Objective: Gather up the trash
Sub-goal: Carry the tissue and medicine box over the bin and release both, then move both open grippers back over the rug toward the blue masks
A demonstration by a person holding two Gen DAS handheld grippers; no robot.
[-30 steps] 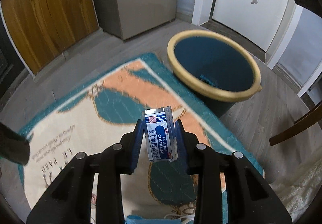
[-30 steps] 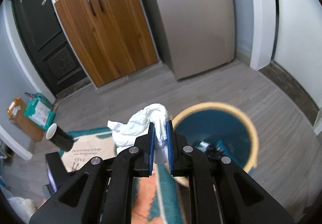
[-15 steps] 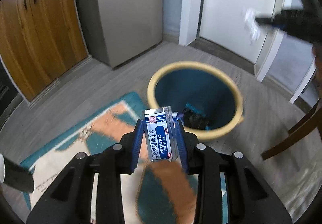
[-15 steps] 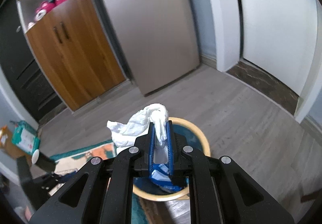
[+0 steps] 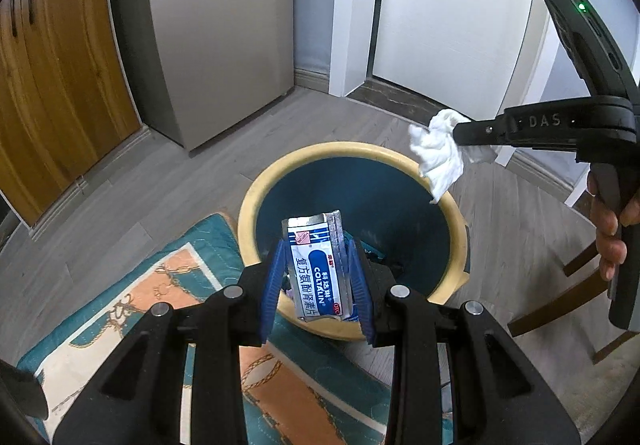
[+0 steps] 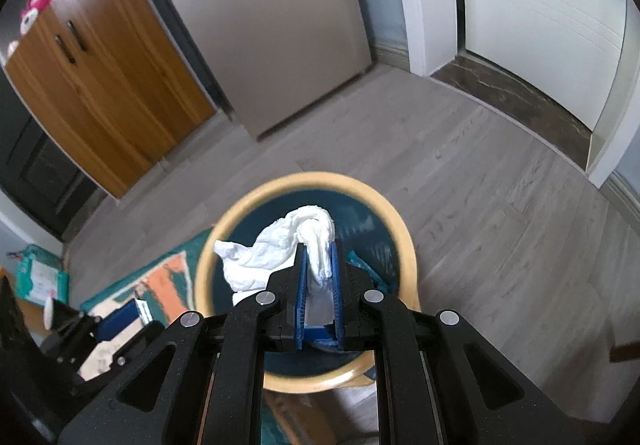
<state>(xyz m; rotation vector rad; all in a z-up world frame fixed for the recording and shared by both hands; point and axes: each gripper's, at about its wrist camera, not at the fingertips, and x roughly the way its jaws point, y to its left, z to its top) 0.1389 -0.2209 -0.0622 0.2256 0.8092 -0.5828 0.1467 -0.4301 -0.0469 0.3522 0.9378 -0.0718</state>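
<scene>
The bin (image 5: 448,201) stands on the grey plank floor (image 5: 168,181), a round bucket with a thick cream rim and smooth dark blue inner walls. Its near-left edge is beside the quilted rug (image 5: 132,309), which is teal with orange and cream patches. Some dark and blue scraps lie at the bottom of the bin; their kind cannot be told.

The left tool (image 5: 316,277) is closed to a moderate gap on a medicine sachet (image 5: 318,269), its blue pads pressing the two long edges. The sachet is flat foil, silver at its crimped top, with a white and blue printed face. Its long axis runs along the fingers, and its free end points away from the tool, over the near part of the bin's opening.

The right tool (image 6: 318,273) is clamped almost fully shut on a crumpled tissue (image 6: 276,253). The tissue is soft, white and wrinkled. A pinched neck sits between the blue pads, and the loose bulk spreads out to the left of the fingers. In the left wrist view this tool (image 5: 460,133) comes in from the right, roughly level, with the tissue (image 5: 438,153) hanging above the far right rim of the bin. A hand (image 5: 610,233) grips its handle at the right edge.
</scene>
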